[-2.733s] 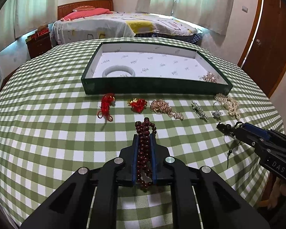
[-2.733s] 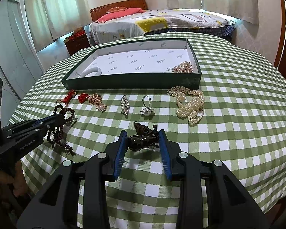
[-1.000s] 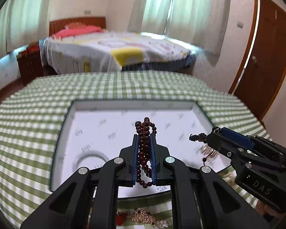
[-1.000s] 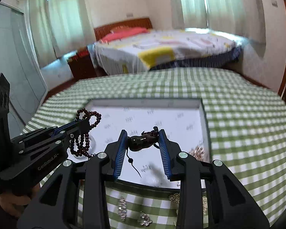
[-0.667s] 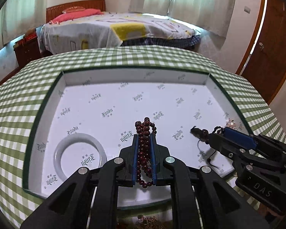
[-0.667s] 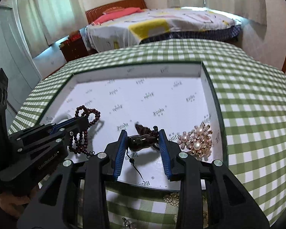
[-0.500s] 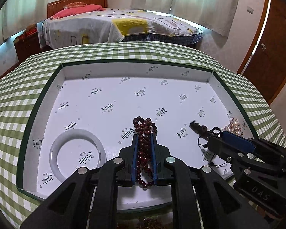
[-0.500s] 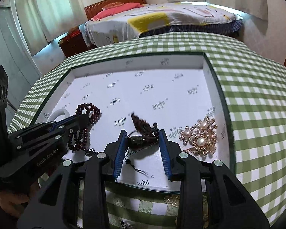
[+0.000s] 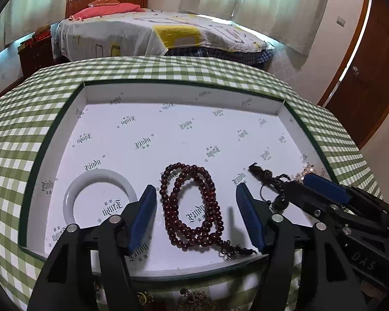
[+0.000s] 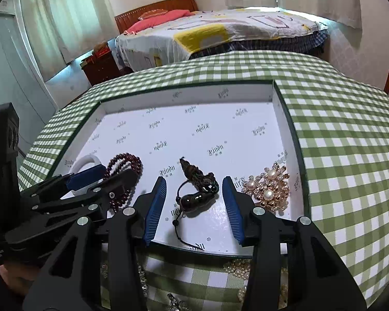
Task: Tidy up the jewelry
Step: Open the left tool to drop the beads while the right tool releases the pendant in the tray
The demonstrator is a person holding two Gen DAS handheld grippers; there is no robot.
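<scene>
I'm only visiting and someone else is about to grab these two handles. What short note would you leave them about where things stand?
Left gripper: open, over the dark red bead necklace lying in the green-edged white tray.
Right gripper: open, over the dark gourd-shaped pendant on a cord, also in the tray.
Already in the tray: white bangle, gold-and-pearl brooch.
Left: pieces on the checked tablecloth in front of the tray, partly hidden.
</scene>
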